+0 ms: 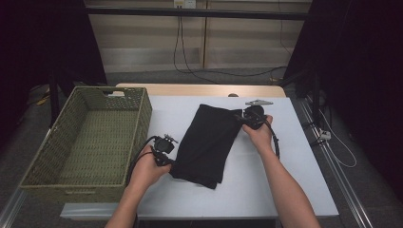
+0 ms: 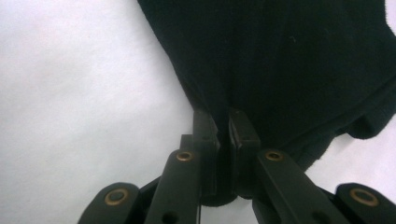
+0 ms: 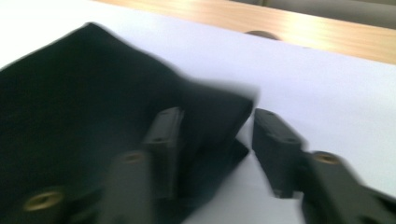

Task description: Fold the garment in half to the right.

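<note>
A folded black cloth (image 1: 209, 142) lies slanted on the white table top (image 1: 266, 190). My left gripper (image 1: 169, 163) is at the cloth's near left corner, its jaws shut on the fabric edge (image 2: 223, 122). My right gripper (image 1: 243, 118) is at the cloth's far right corner. Its jaws stand apart, with the cloth's corner (image 3: 219, 112) between them and a gap to the right jaw, so the pads do not press on it. In the right gripper view (image 3: 215, 125) the picture is blurred.
A green woven basket (image 1: 90, 137) stands at the left edge of the table, beside my left hand. A strip of wooden table (image 1: 199, 89) runs behind the white top. Cables hang down the wall beyond.
</note>
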Motion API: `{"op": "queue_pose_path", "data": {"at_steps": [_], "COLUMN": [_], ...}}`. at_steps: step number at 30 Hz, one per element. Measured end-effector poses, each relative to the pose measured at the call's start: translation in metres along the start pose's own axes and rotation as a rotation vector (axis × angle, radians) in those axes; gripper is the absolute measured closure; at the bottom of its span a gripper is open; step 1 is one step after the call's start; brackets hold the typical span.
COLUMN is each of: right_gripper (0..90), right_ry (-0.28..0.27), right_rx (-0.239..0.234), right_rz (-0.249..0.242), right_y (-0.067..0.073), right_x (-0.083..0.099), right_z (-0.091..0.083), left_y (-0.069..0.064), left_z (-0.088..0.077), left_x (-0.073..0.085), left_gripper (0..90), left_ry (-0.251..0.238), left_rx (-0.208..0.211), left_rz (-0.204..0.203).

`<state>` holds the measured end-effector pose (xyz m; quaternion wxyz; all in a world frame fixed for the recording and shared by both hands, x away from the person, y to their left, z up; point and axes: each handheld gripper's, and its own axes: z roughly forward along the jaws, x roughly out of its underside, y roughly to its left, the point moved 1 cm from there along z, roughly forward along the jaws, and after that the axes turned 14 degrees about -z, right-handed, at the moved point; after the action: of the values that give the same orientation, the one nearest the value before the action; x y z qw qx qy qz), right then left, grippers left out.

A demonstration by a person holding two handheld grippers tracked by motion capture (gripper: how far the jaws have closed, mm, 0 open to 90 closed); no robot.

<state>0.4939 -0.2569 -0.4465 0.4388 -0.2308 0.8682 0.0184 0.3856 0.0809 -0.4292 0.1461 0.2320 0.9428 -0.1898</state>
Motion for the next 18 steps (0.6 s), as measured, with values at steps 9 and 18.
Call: {"op": "queue_pose_path", "data": {"at_steps": [9, 18], "right_gripper": [25.4, 23.9], "right_ry": [0.028, 0.057], "right_rx": [-0.032, -0.094], "right_rz": [0.058, 0.015], "right_y": [-0.005, 0.012], "right_x": [0.008, 0.016], "right_z": [0.017, 0.019], "left_y": [0.003, 0.005], "left_z": [0.002, 0.004], "left_x": [0.000, 0.003], "left_gripper": [83.7, 83.5], "left_ry": [0.000, -0.003], "left_rx": [0.002, 0.008], "left_rz": [0.011, 0.011]}}
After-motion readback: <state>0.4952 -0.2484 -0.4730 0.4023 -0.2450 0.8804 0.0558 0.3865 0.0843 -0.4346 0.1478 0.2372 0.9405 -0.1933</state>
